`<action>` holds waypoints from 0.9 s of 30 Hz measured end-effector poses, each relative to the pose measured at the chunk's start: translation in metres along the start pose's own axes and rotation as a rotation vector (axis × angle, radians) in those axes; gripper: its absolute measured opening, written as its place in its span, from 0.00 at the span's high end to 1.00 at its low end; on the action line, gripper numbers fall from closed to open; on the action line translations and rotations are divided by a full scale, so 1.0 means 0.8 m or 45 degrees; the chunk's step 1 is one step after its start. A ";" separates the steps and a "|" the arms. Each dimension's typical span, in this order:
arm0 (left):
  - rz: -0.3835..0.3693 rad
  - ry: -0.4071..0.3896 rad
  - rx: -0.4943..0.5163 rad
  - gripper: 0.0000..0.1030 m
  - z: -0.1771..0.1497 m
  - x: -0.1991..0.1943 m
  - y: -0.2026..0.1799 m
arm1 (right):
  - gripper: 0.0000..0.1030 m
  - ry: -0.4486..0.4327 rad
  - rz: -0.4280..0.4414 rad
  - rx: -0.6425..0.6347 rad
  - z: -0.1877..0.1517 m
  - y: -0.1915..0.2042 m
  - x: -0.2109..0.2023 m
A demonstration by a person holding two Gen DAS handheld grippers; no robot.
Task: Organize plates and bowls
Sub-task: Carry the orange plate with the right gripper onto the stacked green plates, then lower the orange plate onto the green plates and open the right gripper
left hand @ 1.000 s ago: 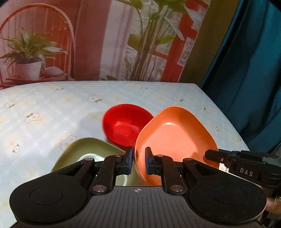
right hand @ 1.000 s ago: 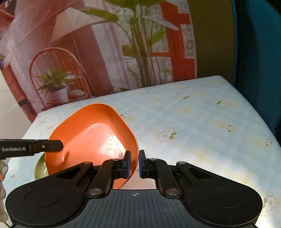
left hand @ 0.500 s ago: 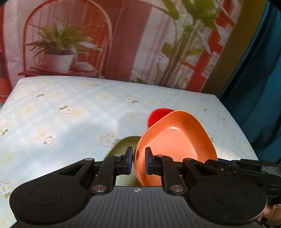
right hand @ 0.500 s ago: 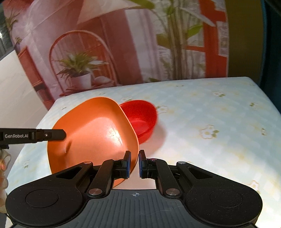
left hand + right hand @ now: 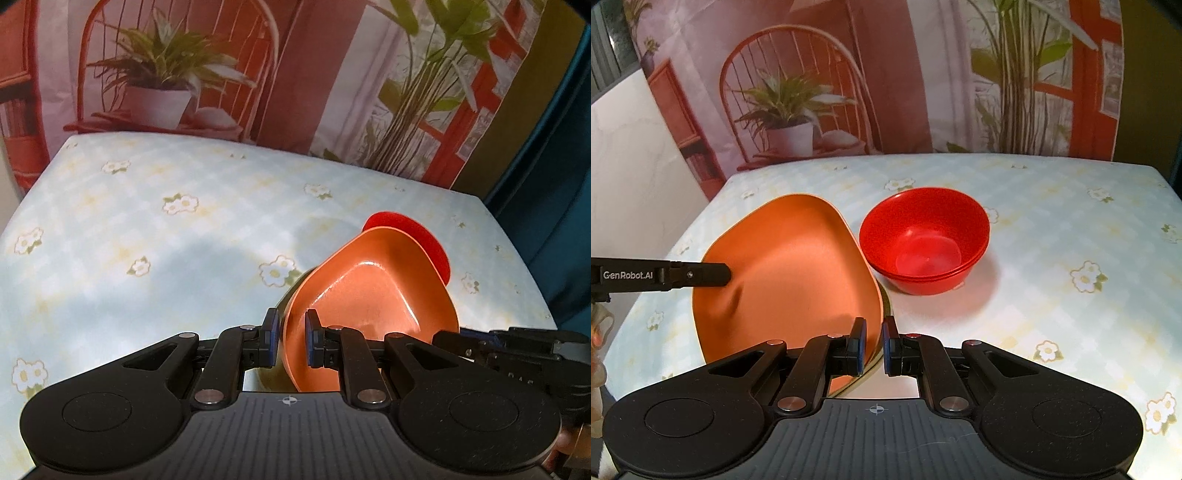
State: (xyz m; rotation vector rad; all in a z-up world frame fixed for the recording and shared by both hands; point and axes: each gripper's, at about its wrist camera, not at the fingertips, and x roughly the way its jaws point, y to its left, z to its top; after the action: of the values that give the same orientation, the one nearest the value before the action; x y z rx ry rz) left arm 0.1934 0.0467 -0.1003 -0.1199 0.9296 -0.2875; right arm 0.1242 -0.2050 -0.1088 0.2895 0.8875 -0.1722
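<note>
An orange plate is held tilted above the table. My left gripper is shut on its rim. My right gripper is shut on the opposite rim of the orange plate. The left gripper's finger shows at the plate's left edge in the right wrist view. A green plate lies under the orange one, mostly hidden. Red bowls, stacked, stand on the table to the right of the plate; in the left wrist view their rim shows behind it.
The table has a pale checked cloth with flowers. A printed backdrop stands behind it. A teal curtain hangs at the right. A white wall lies beyond the left table edge.
Both grippers have moved back and up with the orange plate. It now covers nearly all of the green plate, and the red bowls show in full in the right wrist view.
</note>
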 end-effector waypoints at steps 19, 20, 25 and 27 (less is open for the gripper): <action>0.032 0.059 -0.087 0.85 -0.028 0.022 0.017 | 0.92 0.025 -0.025 -0.127 0.013 0.013 0.034; 0.033 0.060 -0.090 0.85 -0.028 0.023 0.017 | 0.92 0.024 -0.025 -0.125 0.013 0.013 0.035; 0.045 0.058 -0.096 0.85 -0.026 0.023 0.016 | 0.91 0.014 -0.030 -0.137 0.012 0.014 0.035; 0.050 0.059 -0.096 0.85 -0.026 0.024 0.016 | 0.91 0.010 -0.031 -0.140 0.011 0.014 0.035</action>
State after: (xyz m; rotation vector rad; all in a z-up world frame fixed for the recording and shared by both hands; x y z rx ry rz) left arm 0.1899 0.0533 -0.1301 -0.1643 0.9884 -0.2197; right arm 0.1513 -0.1980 -0.1235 0.1770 0.9052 -0.1440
